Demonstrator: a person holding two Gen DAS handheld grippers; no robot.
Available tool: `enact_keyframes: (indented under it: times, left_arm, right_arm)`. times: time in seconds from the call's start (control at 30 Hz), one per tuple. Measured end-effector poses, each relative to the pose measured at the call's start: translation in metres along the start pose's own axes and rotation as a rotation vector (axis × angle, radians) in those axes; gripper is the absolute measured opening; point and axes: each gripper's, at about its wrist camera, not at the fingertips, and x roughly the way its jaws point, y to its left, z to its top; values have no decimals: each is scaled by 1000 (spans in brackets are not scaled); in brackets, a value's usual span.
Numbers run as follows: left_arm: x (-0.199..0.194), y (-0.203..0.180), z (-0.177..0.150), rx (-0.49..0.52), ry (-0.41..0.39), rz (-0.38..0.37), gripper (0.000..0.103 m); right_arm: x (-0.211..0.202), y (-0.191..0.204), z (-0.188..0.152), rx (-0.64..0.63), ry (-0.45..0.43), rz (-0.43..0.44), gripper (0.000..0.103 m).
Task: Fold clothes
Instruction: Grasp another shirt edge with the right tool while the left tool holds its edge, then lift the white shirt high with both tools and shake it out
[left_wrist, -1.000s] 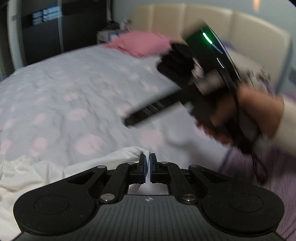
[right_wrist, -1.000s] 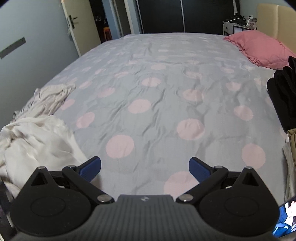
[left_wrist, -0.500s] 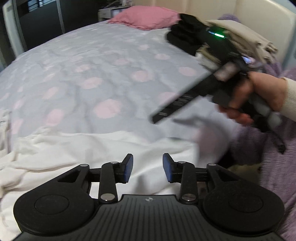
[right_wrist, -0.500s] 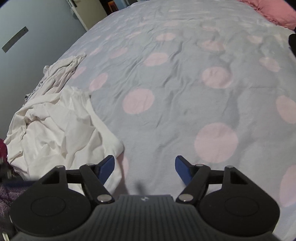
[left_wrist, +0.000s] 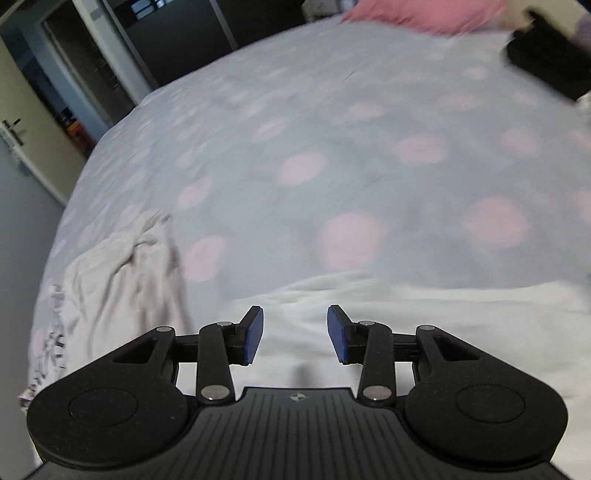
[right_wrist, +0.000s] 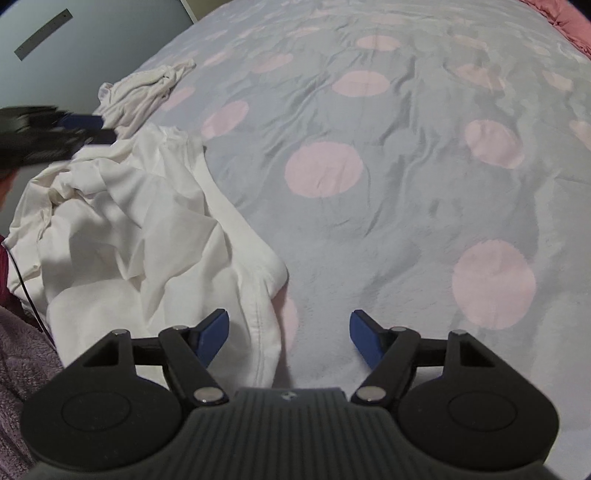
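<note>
A crumpled white garment (right_wrist: 140, 236) lies at the near edge of the bed, and in the left wrist view it shows as white garment (left_wrist: 424, 325) spread under the fingers. My left gripper (left_wrist: 294, 334) hovers open just above that cloth with nothing between its pads. My right gripper (right_wrist: 288, 334) is open too, its left finger over the garment's hemmed corner, the right finger over bare duvet. The left gripper (right_wrist: 81, 127) appears blurred at the far left in the right wrist view. A second, beige-white garment (left_wrist: 122, 269) lies bunched further along the bed's edge.
The bed wears a grey duvet with pink dots (right_wrist: 406, 177). A pink pillow (left_wrist: 417, 14) lies at the headboard end, and a dark pile of clothes (left_wrist: 546, 62) sits at the right. A lilac fleece (right_wrist: 18, 369) shows at the lower left. A doorway (left_wrist: 70, 85) opens beyond the bed.
My left gripper let go of the white cloth, opened, and swung leftward. The right gripper dropped low and came in over the garment's corner, staying open.
</note>
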Motion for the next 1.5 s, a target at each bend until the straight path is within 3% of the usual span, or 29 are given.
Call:
enact_keyframes:
  times: [0.27, 0.33, 0.43, 0.47, 0.5, 0.57, 0.9, 1.23, 1.5]
  left_arm:
    - [72, 39, -4, -8, 70, -13, 36]
    - [82, 40, -7, -9, 84, -25, 32]
    - [78, 39, -10, -22, 77, -28, 16]
    - [75, 40, -11, -24, 77, -25, 11]
    - [72, 41, -11, -27, 75, -25, 8]
    - [62, 45, -11, -42, 63, -20, 7]
    - [-80, 88, 10, -235, -153, 28, 7]
    - [-241, 100, 41, -289, -457, 147, 6]
    - [-380, 110, 71, -354, -754, 174, 6]
  right_arm:
    - [19, -5, 3, 21, 30, 25, 74]
    - [22, -3, 4, 10, 26, 27, 72]
    - [22, 3, 5, -24, 14, 43, 43]
    - [22, 5, 6, -36, 11, 53, 25]
    - [21, 7, 5, -39, 10, 60, 15]
    - [19, 9, 5, -40, 10, 70, 9]
    - [-31, 8, 13, -40, -157, 25, 5]
    - [-158, 40, 53, -137, -540, -98, 4]
    - [-273, 69, 86, -220, -877, -215, 4]
